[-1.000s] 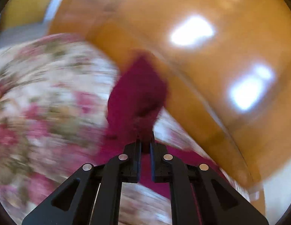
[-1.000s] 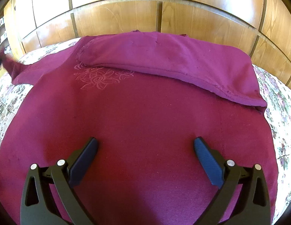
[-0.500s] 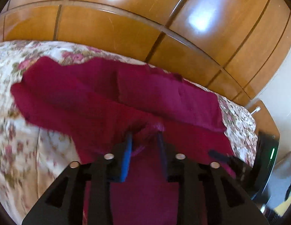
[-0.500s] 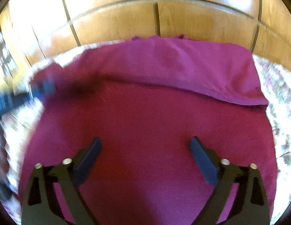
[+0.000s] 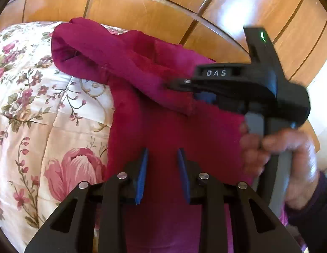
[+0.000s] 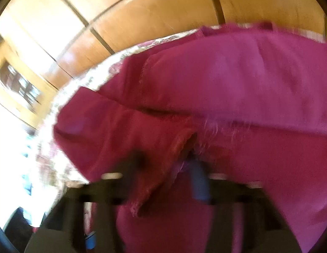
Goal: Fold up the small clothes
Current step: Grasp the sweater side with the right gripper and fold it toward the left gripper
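Left wrist view: the left gripper (image 5: 161, 175) is held with its blue-padded jaws slightly parted, nothing between them, above the magenta garment (image 5: 163, 130). The garment is spread on a floral bedspread (image 5: 37, 109), with one sleeve (image 5: 112, 63) folded across the body. Behind the bed, a wooden panelled wall (image 5: 163, 6) is seen. The way ahead is partly blocked on the right by the right gripper (image 5: 180, 84), seen from the side and marked "DAS", and by the right hand (image 5: 277, 156) wrapped around its grey handle.

In the right wrist view, heavy blur is present. A fold of the garment is bunched over the fingers (image 6: 197, 177), one of which is hidden beneath it; whether cloth is pinched there cannot be told. Bright window light is seen at the left edge.
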The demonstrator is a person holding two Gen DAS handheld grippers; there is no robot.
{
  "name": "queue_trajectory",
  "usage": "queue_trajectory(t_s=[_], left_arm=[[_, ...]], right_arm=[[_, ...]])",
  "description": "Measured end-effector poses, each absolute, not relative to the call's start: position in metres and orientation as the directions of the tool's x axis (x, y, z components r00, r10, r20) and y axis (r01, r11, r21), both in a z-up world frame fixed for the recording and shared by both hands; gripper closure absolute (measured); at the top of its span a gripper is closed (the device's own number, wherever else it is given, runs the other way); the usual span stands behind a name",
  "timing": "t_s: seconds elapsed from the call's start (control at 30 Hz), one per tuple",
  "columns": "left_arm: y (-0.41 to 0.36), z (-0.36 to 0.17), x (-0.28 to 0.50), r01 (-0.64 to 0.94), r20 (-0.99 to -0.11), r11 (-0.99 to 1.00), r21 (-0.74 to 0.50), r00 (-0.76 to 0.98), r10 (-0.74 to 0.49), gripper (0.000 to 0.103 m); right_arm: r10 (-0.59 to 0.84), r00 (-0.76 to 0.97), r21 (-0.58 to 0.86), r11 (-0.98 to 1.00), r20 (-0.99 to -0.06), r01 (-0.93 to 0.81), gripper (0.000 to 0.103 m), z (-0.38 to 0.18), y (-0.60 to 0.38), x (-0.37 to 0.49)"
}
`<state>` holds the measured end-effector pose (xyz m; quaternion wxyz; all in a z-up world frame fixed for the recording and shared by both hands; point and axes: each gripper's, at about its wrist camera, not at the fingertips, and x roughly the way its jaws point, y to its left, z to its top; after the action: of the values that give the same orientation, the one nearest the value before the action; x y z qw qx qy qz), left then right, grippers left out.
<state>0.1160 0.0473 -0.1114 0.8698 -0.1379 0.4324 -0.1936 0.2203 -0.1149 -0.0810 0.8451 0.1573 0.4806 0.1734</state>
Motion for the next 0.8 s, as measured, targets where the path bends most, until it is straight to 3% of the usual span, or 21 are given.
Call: queue_trajectory(t_s=[0.27, 0.4, 0.53, 0.63, 0.8], left_arm=[[0.048, -0.116, 0.113, 0.218, -0.702, 0.890, -0.400, 0.552, -0.450, 0.075], [0.045, -0.117, 0.115, 0.215, -0.709, 0.897, -0.388, 0.552, -0.439, 0.076], [0.039, -0.114, 0.118, 0.219, -0.723, 0.908, -0.358, 0.551, -0.418, 0.075], [0.036, -0.110, 0.120, 0.221, -0.740, 0.919, -0.327, 0.544, -0.395, 0.075], [0.036, -0.077, 0.132, 0.225, -0.699, 0.916, -0.331, 0.594, -0.398, 0.076]], right_arm=[[0.317, 0.751, 0.320, 0.936, -0.579, -0.149, 0.097, 0.037, -0.209, 0.193], [0.167, 0.778, 0.234, 0.972, -0.605, -0.026, 0.097, 0.040, -0.259, 0.210], [0.012, 0.727, 0.160, 0.978, -0.687, 0.135, 0.097, 0.003, -0.303, 0.232], [0.006, 0.667, 0.192, 0.960, -0.745, 0.205, 0.096, -0.034, -0.334, 0.234], [0.010, 0.675, 0.239, 0.939, -0.738, 0.247, 0.067, -0.045, -0.352, 0.213]])
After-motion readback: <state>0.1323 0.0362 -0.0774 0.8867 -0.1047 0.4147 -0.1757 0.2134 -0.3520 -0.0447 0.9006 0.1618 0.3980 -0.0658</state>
